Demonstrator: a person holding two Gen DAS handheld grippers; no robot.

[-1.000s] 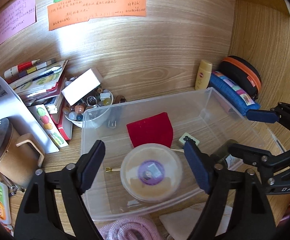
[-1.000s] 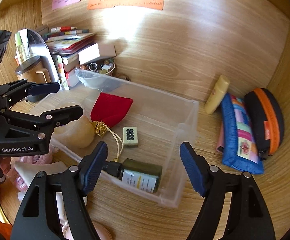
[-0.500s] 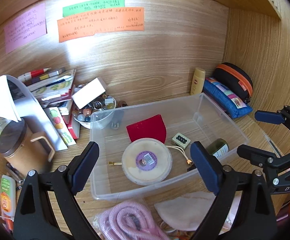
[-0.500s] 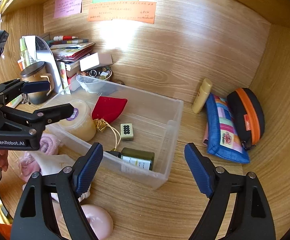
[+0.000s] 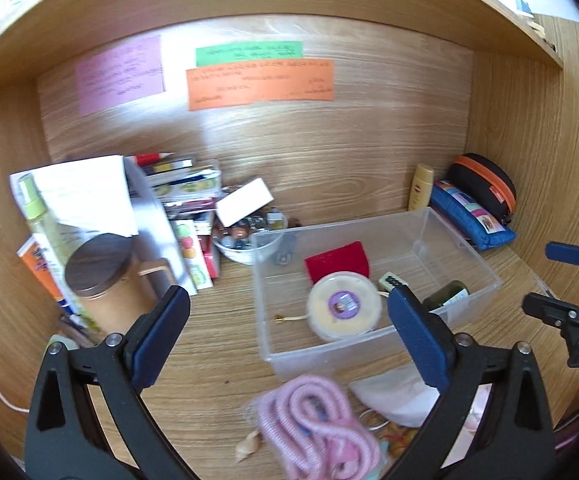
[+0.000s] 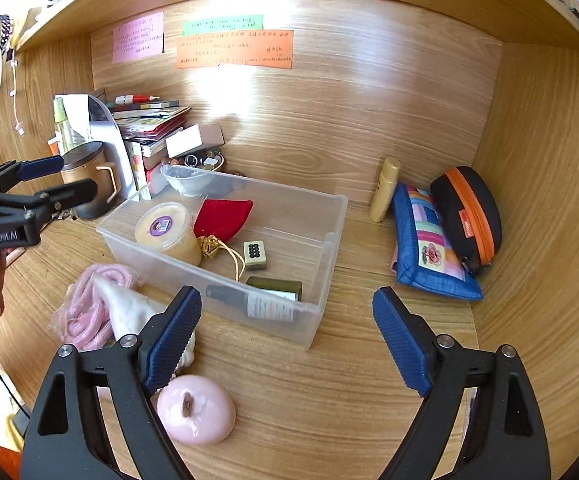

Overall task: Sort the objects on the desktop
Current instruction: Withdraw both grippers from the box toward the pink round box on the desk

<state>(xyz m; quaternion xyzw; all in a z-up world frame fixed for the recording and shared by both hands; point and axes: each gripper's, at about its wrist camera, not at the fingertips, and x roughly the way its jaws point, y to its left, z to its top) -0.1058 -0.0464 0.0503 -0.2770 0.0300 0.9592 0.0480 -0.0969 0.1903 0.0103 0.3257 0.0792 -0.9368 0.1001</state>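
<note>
Now both grippers — left gripper (image 5: 287, 338) and right gripper (image 6: 285, 342) — hang empty, fingers opening; next, settle squarely over the pink rope (image 5: 313, 424), bottom centre, beside the clear bin (image 5: 377, 344).

You are at a home study desk (image 6: 329, 392), a wooden nook closed in by a back panel, side walls and a shelf overhead. 3 handwritten paper notes (image 6: 234, 49) in pink, green and orange are stuck to the back panel. At the back left corner of the surface sit stacked books (image 6: 149, 120) and a lidded mug (image 5: 101, 284); at the back right corner lie 2 zip pouches (image 6: 445, 236).
</note>
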